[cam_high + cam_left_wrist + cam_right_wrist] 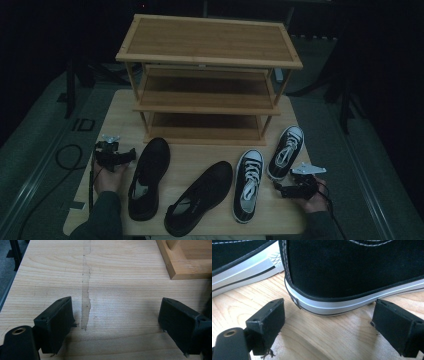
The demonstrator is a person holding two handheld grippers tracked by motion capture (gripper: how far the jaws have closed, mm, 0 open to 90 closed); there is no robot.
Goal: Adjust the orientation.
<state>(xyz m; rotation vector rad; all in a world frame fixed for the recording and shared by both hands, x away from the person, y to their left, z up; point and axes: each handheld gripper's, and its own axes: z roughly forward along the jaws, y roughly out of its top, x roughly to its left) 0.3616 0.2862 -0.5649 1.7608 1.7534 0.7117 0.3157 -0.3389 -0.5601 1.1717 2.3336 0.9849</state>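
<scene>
On the worktop (200, 155), near its right front corner, lay the right-hand sneaker (285, 152), black canvas with a white rubber sole and white laces, toe pointing toward the shoe rack (207, 60). The right claw (289, 190) sat just behind its heel, jaws spread wide and gripping nothing; in the right gripper view the rounded heel (352, 277) stood just ahead of the gap between the jaws, apart from both. To me that looked like a line-up for taking the shoe by its heel, the stiffest part to pinch.

Its mate, the second sneaker (247, 184), lay just beside it on the left, nearly parallel, so the 2 read as a pair. Farther left were 2 black low shoes, one (200, 196) angled toward the middle, the other (149, 176) nearer the left edge.

The left claw (129, 155) rested beside that outer shoe, also wide open and empty; the left gripper view showed bare wood between its jaws and a rack foot (185, 262) beyond. The rack stood at the back with 3 bare shelves, probably where the shoes were headed.
</scene>
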